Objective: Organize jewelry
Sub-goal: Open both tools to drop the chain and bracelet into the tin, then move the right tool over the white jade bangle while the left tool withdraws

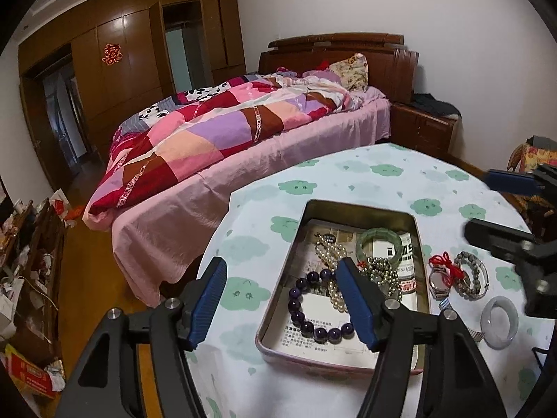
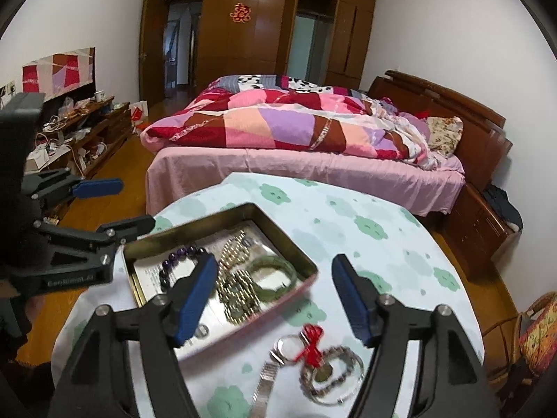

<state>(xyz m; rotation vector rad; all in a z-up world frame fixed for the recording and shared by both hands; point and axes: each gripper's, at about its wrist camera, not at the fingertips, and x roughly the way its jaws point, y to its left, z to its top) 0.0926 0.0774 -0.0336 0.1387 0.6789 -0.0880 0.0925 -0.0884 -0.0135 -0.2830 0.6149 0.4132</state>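
Note:
A metal tin (image 1: pixel 289 254) (image 2: pixel 299 261) lies on the round table and holds a purple bead bracelet (image 1: pixel 306 324) (image 2: pixel 174 256), a pearl string (image 1: pixel 330 250), a green bangle (image 1: pixel 379 240) (image 2: pixel 275 268) and a metallic bead string (image 1: pixel 383 271) (image 2: pixel 236 289). Right of the tin lie a watch (image 1: pixel 437 280) (image 2: pixel 289 346), a red knot charm (image 1: pixel 447 264) (image 2: pixel 311 343), a grey bead bracelet (image 1: pixel 471 275) (image 2: pixel 334 372) and a white bangle (image 1: pixel 499 322). My left gripper (image 1: pixel 282 303) is open over the tin's near left corner. My right gripper (image 2: pixel 275 301) is open above the loose pieces.
The table wears a white cloth with green clouds (image 1: pixel 383 174) (image 2: pixel 369 226). A bed with a patchwork quilt (image 1: pixel 216 129) (image 2: pixel 285 122) stands just behind it. A cluttered low shelf (image 2: pixel 80 129) and a wicker chair (image 2: pixel 536 334) flank the table.

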